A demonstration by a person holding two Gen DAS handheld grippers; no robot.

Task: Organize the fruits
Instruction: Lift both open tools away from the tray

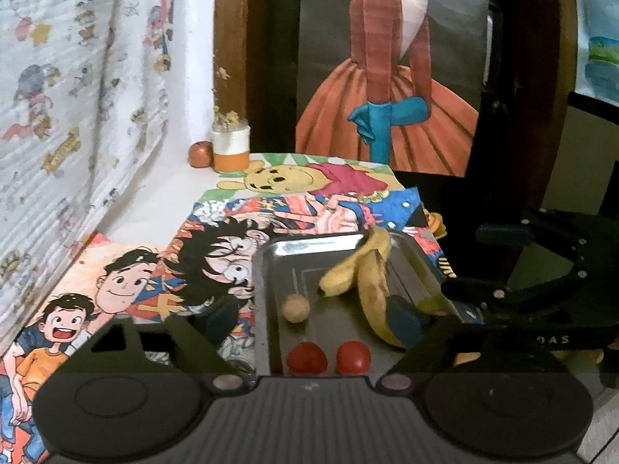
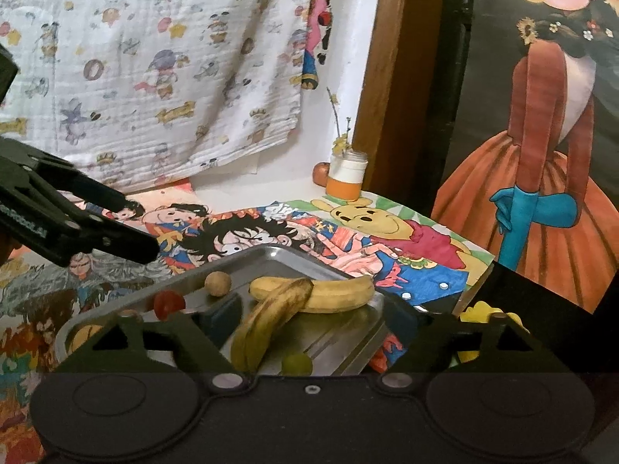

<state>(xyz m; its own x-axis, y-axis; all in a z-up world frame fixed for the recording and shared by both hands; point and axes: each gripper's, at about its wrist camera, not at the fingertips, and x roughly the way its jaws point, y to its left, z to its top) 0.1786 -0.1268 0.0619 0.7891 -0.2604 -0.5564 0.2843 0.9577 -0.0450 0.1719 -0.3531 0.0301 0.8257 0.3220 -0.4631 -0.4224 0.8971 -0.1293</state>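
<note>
Two bananas lie crossed in the middle of a steel tray at the frame's lower centre. With them in the tray are a small tan ball, two red tomatoes, and a green grape at the near edge. The left gripper and the right gripper both hang over the tray with fingers spread wide, nothing between them. Cartoon drawings cover the table around the tray. An orange-and-white jar holding twigs stands at upper centre.
</note>
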